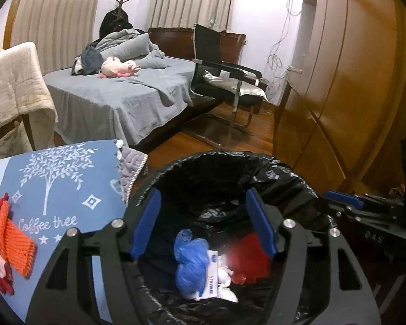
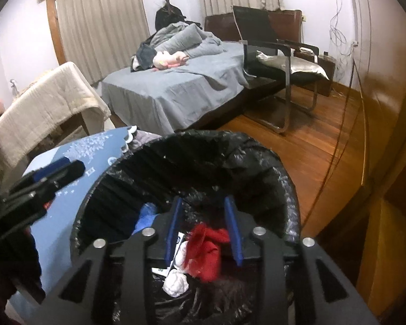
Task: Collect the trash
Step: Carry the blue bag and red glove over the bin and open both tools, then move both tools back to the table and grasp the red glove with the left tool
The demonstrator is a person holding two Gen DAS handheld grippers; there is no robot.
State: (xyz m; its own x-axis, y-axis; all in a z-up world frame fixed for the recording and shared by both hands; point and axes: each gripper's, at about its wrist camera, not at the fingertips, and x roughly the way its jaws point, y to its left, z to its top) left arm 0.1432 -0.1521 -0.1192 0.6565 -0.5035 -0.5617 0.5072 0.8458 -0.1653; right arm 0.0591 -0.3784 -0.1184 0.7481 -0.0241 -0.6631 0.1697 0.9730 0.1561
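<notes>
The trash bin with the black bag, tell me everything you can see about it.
The trash bin is round and open-topped, lined with a crinkly, glossy black plastic bag folded over its rim. It stands upright on the wooden floor, beside the blue tablecloth. Inside lie a crumpled blue plastic bag, a red cloth-like piece, white crumpled tissue and a small printed white packet. Both grippers hang over its mouth with jaws apart; neither visibly touches it.

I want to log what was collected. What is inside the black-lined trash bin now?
Inside the trash bin lie a crumpled blue plastic item, a red cloth-like piece, white crumpled paper and a printed white packet. Anything beneath them is covered.
</notes>
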